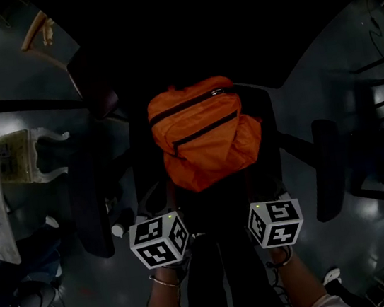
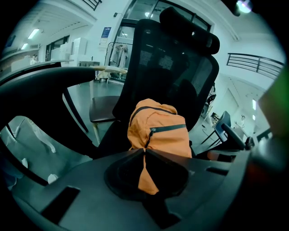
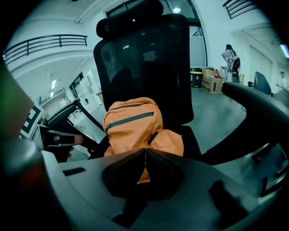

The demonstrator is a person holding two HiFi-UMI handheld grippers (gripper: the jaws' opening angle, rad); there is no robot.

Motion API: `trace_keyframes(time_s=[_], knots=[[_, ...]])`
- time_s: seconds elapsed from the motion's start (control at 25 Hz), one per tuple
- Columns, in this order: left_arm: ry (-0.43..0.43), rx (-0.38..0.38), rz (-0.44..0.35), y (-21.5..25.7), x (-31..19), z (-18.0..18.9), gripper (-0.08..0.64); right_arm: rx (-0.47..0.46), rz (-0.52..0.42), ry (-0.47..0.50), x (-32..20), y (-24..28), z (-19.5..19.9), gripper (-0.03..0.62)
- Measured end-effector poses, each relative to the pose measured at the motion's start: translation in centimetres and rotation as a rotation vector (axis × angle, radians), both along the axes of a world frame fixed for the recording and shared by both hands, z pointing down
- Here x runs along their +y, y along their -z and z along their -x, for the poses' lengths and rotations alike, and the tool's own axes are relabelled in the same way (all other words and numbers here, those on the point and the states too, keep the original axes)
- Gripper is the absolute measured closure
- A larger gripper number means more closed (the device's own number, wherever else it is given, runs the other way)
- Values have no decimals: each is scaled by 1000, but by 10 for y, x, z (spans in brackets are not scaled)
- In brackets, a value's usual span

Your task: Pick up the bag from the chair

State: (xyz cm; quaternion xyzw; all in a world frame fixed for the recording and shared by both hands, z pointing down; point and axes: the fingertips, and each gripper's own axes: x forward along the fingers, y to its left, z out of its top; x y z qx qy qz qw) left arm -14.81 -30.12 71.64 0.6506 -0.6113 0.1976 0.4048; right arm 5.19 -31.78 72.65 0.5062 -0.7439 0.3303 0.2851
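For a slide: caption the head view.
Orange backpack on black chair; left gripper and right gripper, fingers shut, near it.

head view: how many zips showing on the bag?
2 on the orange bag: upper zip near its top, lower zip across the front. Others may be hidden.

Left gripper (image 2: 144, 151): jaws were together, tips meeting.
Bag (image 2: 159, 131): orange, upright against the chair back, beyond the jaws.
Chair (image 2: 174, 67): black mesh, headrest on top.
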Motion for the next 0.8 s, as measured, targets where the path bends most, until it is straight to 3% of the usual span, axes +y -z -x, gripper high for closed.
trace_keyframes(time_s=[0.32,0.44,0.8], knots=[[-18,1,-7,0,-14,3,540,5,-8,-16,-13,0,-3,560],[-34,13,-7,-2,-23,0,451,6,-7,-19,-18,-2,-5,560],[-44,40,-16,-6,-41,-2,363,10,-3,-28,-30,-6,-5,560]])
